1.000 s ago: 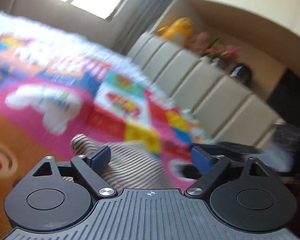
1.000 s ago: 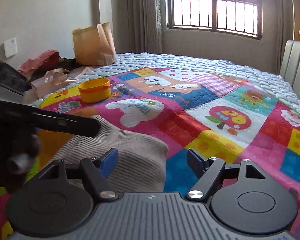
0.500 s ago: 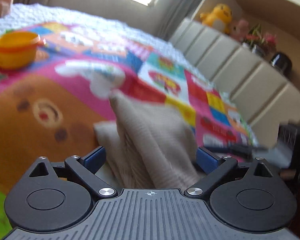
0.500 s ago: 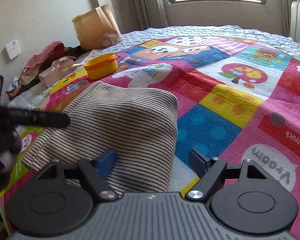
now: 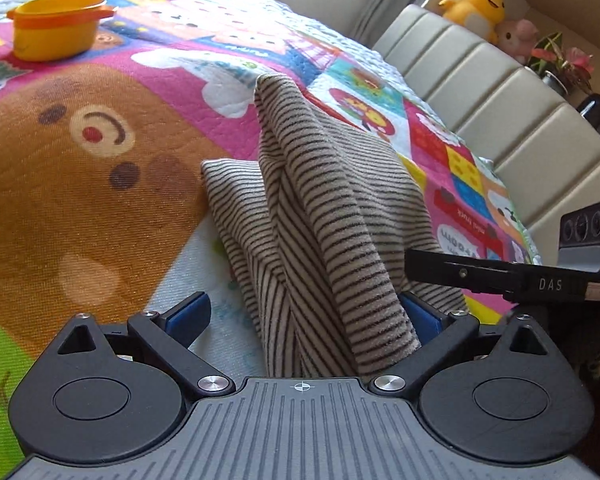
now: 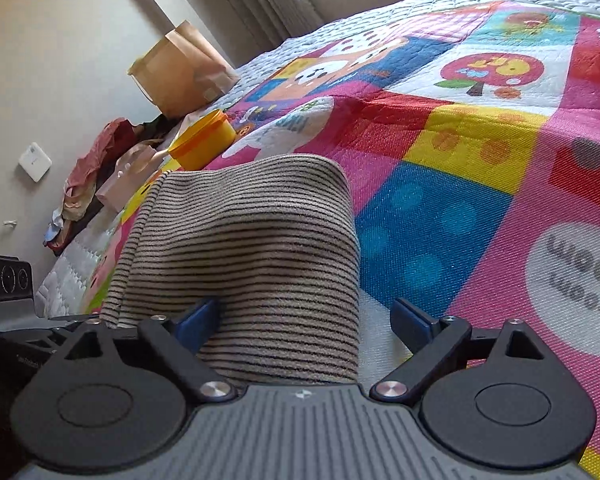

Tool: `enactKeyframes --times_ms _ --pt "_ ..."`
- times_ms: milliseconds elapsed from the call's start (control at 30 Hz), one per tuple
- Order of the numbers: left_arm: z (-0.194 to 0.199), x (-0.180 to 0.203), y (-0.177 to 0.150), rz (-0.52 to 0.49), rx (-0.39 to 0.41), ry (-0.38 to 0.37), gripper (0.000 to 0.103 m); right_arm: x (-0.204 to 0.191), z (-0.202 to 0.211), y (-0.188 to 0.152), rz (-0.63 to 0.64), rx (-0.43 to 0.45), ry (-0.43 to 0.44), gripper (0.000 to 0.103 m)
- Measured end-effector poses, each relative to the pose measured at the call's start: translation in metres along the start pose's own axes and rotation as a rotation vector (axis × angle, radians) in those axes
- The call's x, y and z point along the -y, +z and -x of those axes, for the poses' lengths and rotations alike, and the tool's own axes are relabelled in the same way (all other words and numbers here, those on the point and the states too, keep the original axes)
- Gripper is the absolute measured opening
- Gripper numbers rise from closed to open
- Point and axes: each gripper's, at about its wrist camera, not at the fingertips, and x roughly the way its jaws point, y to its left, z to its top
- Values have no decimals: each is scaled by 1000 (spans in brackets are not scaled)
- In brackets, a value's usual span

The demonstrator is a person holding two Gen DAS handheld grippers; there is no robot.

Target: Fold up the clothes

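Below, the left gripper [image 5: 304, 316] has its blue fingers [image 5: 190, 314] spread wide, having just been opening; the striped cloth [image 5: 320, 208] rises between them, resting against the right-hand finger and clear of the left-hand one, so nothing is clamped. The right gripper [image 6: 306, 320] likewise stands wide, its fingers [image 6: 410, 322] having just been opening; the cloth [image 6: 252, 248] lies between them, draped over the left-hand finger, with a gap to the right-hand one.

Beyond the fingers, the cloth forms a folded, humped bundle on the bed, lying on a bright patchwork quilt [image 5: 80, 168]. In the left view one fold stands up as a ridge and a flat layer lies beside it; the other gripper's black bar reaches in at the right, just beside the cloth.

Farther out, a yellow tub [image 5: 58, 26] sits on the quilt, well apart from the cloth. A padded headboard [image 5: 500, 96] carries a yellow plush toy [image 5: 476, 8]. In the right view a paper bag [image 6: 180, 72] stands at the bed's far corner, near a heap of clothes [image 6: 96, 160].
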Motion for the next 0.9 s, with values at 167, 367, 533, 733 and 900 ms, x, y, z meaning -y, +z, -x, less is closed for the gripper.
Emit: enactKeyframes --times_ms 167,367,533,733,900 --pt "-3 -3 -5 23 16 -69 101 -4 0 -1 36 2 9 90" --pt "5 -24 0 64 60 -127 88 -31 -15 10 86 0 74 73" --pt "36 -61 16 74 122 -38 87 -73 -65 31 114 1 191 73" --pt "77 -111 37 96 203 49 88 -124 -120 55 192 52 304 73" --pt "69 -131 29 62 169 87 90 -111 -149 51 207 28 153 84"
